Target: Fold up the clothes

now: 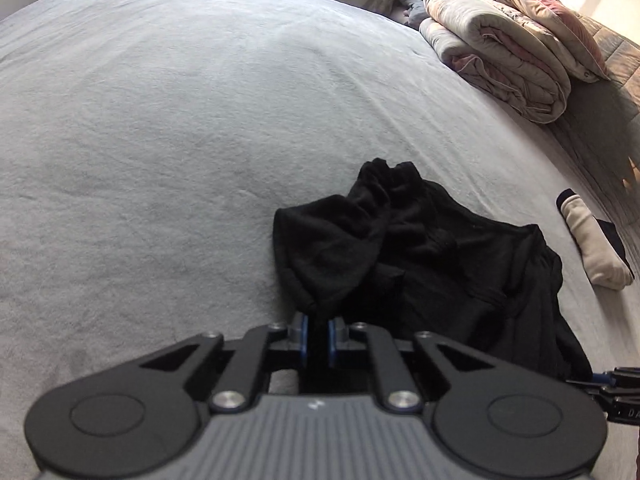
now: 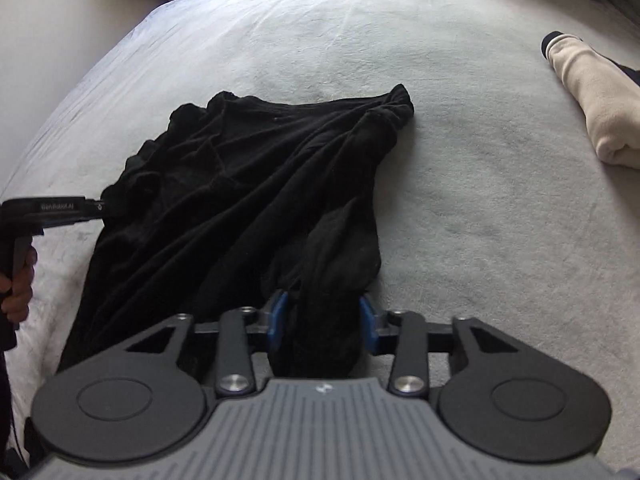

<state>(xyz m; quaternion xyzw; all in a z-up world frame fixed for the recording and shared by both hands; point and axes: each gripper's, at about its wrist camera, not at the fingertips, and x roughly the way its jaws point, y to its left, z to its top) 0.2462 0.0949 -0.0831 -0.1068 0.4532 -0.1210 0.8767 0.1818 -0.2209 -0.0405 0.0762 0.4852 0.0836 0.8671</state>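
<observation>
My left gripper (image 1: 316, 330) is pinched tight on one near edge of the black garment (image 2: 248, 184) and my right gripper (image 2: 322, 320) is clamped around a thicker bunch of it, so the cloth runs away from both tools across the grey bed (image 1: 160, 140), rumpled and unfolded. What kind of garment it is I can't quite tell. A rolled cream garment (image 2: 592, 96) lies well apart to the right, and folded quilts (image 1: 500, 56) sit at the far edge, neither in the way.

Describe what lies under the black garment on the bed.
The grey bedsheet shows around the black garment, so it rests on that. Whether anything else lies beneath is hidden by the fabric.
</observation>
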